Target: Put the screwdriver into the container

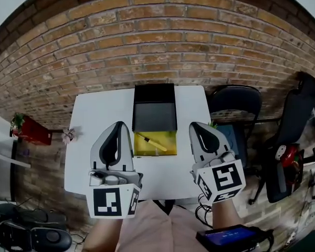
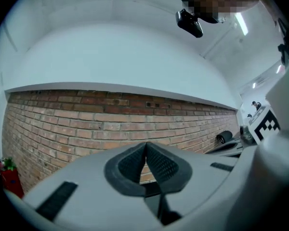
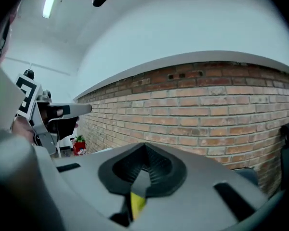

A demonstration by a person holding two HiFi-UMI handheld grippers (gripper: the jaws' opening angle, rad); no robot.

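The screwdriver, yellow-handled, lies slantwise inside the yellow container, whose black lid stands open behind it on the white table. My left gripper is held high, left of the container and near the head camera. Its ribbed pads meet at the tip with nothing between them, pointing at the brick wall. My right gripper is held high on the container's right, jaws shut and empty. A yellow sliver shows low in its gap; I cannot tell what it is.
A brick wall runs behind the table. A red plant pot stands at the left and a small pale object sits at the table's left edge. Two dark chairs stand at the right. A device with a blue screen is below.
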